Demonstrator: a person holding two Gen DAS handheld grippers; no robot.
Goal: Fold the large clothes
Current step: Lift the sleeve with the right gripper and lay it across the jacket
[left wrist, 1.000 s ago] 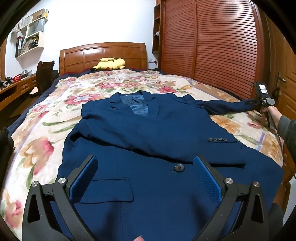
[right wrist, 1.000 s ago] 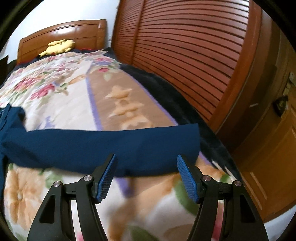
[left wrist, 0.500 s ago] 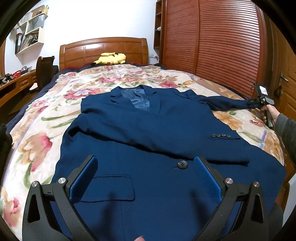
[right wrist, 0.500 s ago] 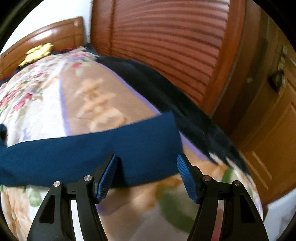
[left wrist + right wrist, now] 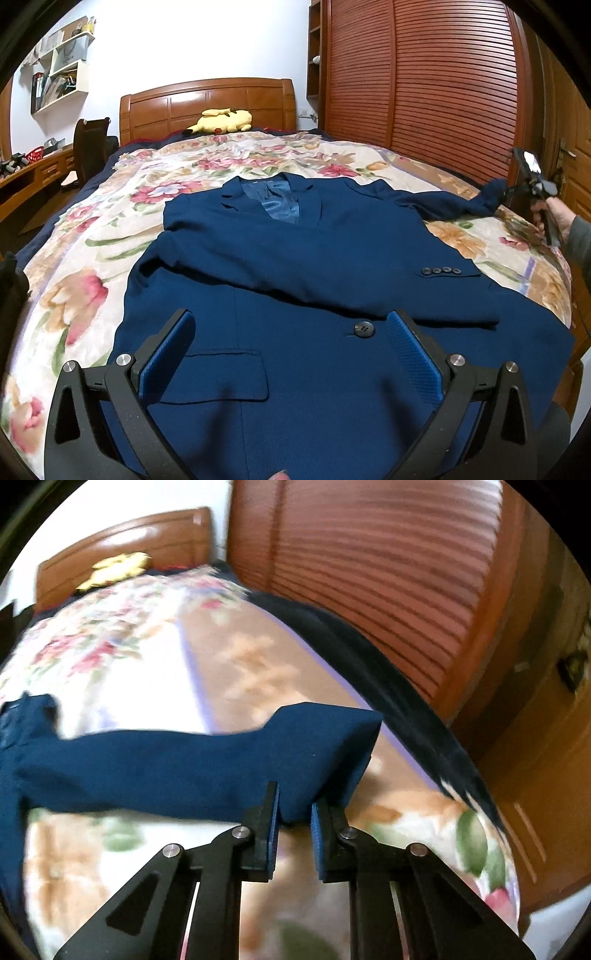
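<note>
Right tongs (image 5: 293, 812) have just been closing and now pinch the jacket sleeve cuff (image 5: 332, 746), lifted at right of frame. Left tongs (image 5: 291, 354) wide apart, holding nothing, low over the jacket (image 5: 314, 295). Jacket lies flat on the bed (image 5: 92, 258), collar toward the headboard (image 5: 207, 99), long axis running up-frame. Right hand (image 5: 554, 218) at the far right edge, tilted down.

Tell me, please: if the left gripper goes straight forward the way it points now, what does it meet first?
Most likely the front of the blue jacket, lying flat on the bed. The left gripper is open and tilted downward over it, near the dark button. How far above the cloth it hangs is unclear.
</note>
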